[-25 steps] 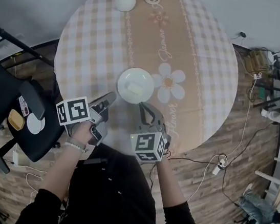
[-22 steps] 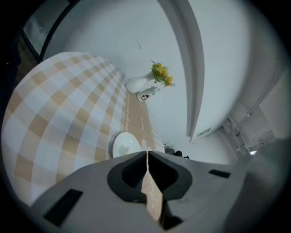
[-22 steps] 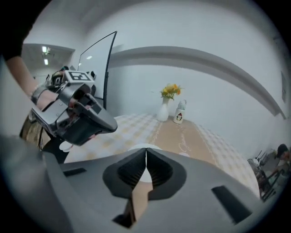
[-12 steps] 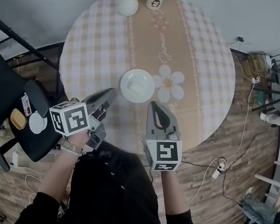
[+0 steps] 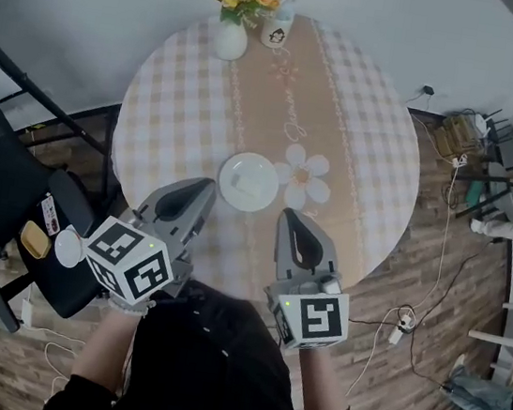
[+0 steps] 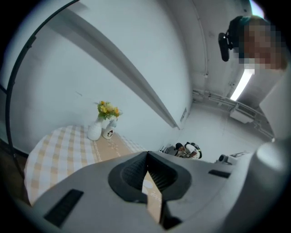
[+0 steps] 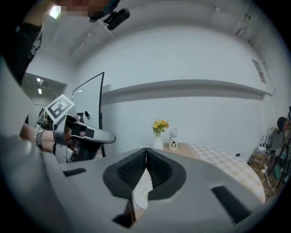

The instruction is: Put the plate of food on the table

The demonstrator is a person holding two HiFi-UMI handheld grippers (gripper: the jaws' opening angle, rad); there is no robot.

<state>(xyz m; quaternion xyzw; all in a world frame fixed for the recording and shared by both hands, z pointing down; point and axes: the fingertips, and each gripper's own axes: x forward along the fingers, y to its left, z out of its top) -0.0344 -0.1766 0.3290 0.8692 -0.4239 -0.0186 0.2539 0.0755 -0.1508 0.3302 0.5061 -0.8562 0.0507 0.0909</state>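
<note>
Round white plate of food (image 5: 248, 181) down on checked-cloth table (image 5: 368, 149). Both shut, empty: left gripper (image 5: 205, 186), right gripper (image 5: 290, 216) just short of plate. Retreat straight back, clear of rim.

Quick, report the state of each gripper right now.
Left gripper: jaws closed, holding nothing.
Right gripper: jaws closed, holding nothing.

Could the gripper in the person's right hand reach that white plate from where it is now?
Probably yes. The plate lies on the table just ahead of the right gripper, with nothing standing between them. Its jaws are shut, so they would have to open first.
</note>
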